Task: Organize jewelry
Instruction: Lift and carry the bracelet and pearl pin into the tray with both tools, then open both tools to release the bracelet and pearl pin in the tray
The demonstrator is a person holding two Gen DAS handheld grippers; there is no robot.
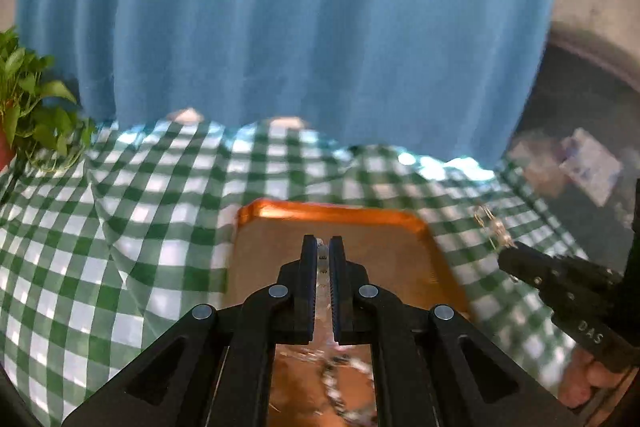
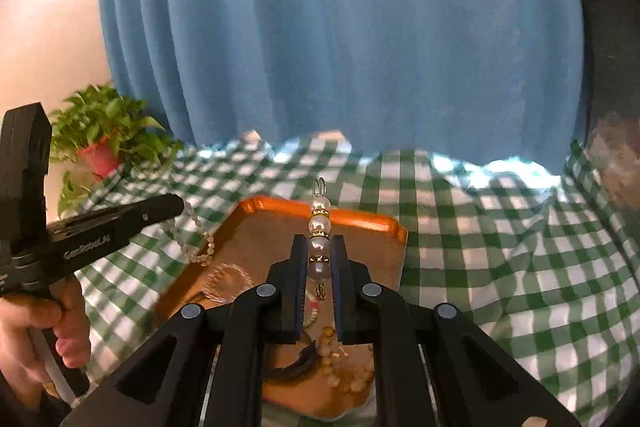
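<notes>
Both grippers hang over the orange tray (image 2: 362,217), which lies on a green-checked cloth (image 2: 500,247) before a blue curtain (image 2: 340,27). The right gripper (image 2: 319,247) is pinched on a pearl piece (image 2: 319,227): the lower beads sit between its pads, and the remaining beads and a small metal clasp project past the fingertips toward the far rim of the tray. The long axis of the piece therefore runs near-to-far, in line with the fingers. The left gripper (image 1: 324,247) is pressed almost fully together on a thin beaded strand (image 2: 192,239); seen from the right wrist, that strand hangs from its tip in a loop down to the left edge of the tray. Whether the loop touches the tray cannot be told. More jewelry, including amber beads (image 2: 344,367) and a dark tassel (image 2: 296,367), lies loose at the near end of the tray, beneath both grippers. The far half of the tray floor looks bare. Judgement: if the pieces are to be laid down separately, the controlling relation is that the pearl piece points at the bare far area, while the strand hangs to the left of it. The right hand is the nearer of the two to that area. The main risk is the strand snagging on the near heap.
</notes>
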